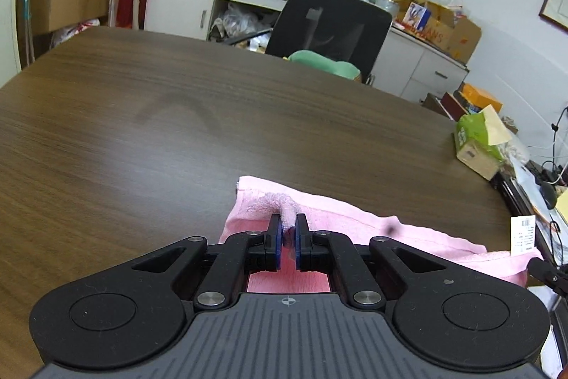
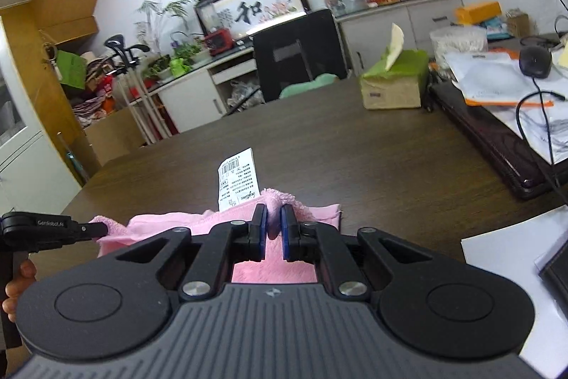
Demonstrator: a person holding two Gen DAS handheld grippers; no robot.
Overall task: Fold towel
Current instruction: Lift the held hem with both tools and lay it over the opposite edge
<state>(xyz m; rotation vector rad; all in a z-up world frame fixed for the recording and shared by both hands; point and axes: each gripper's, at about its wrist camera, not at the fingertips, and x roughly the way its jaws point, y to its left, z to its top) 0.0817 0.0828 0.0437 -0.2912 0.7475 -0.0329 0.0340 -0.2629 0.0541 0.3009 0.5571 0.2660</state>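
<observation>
A pink towel (image 1: 355, 219) is stretched between both grippers above the dark wooden table (image 1: 177, 116). My left gripper (image 1: 288, 219) is shut on the towel's left part, with a fold of cloth bunched between the blue pads. My right gripper (image 2: 273, 212) is shut on the pink towel (image 2: 170, 222) near its right corner, beside a white paper tag (image 2: 236, 178) that stands up from the edge. The tag (image 1: 523, 235) also shows at the right in the left wrist view. The other gripper's black tip (image 2: 53, 229) enters from the left, held by a hand (image 2: 17, 286).
A green tissue box (image 2: 394, 84) stands at the table's far right, also seen as the tissue box (image 1: 477, 139). A black office chair (image 1: 330, 23) with a green cushion is behind the table. Papers, a mouse (image 2: 534, 61) and cables lie on the right desk.
</observation>
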